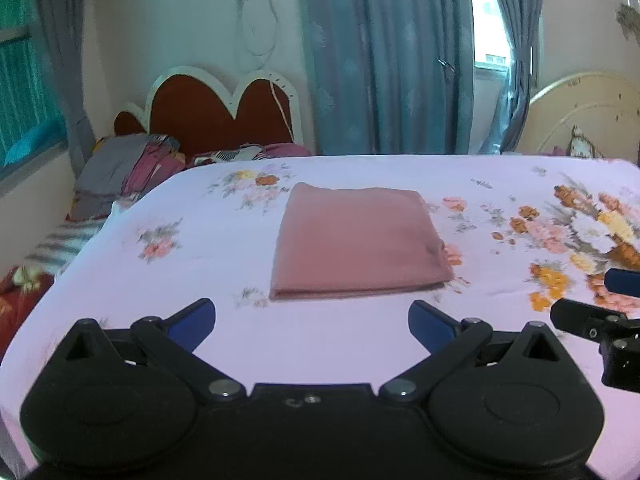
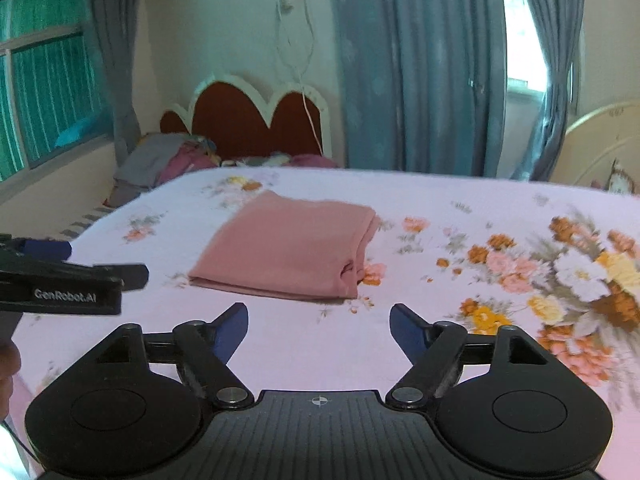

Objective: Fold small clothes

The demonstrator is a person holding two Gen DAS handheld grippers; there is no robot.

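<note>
A pink garment (image 1: 356, 240) lies folded into a flat rectangle on the floral bedsheet (image 1: 160, 280); it also shows in the right wrist view (image 2: 288, 248). My left gripper (image 1: 312, 324) is open and empty, just short of the garment's near edge. My right gripper (image 2: 319, 332) is open and empty, also short of the garment and to its right. The right gripper shows at the right edge of the left wrist view (image 1: 600, 308). The left gripper shows at the left edge of the right wrist view (image 2: 68, 276).
A second bed with a red headboard (image 1: 216, 116) and a pile of clothes (image 1: 124, 168) stands beyond the left side. Blue curtains (image 1: 384, 60) hang at the back. A cream headboard (image 1: 592, 120) is at the far right.
</note>
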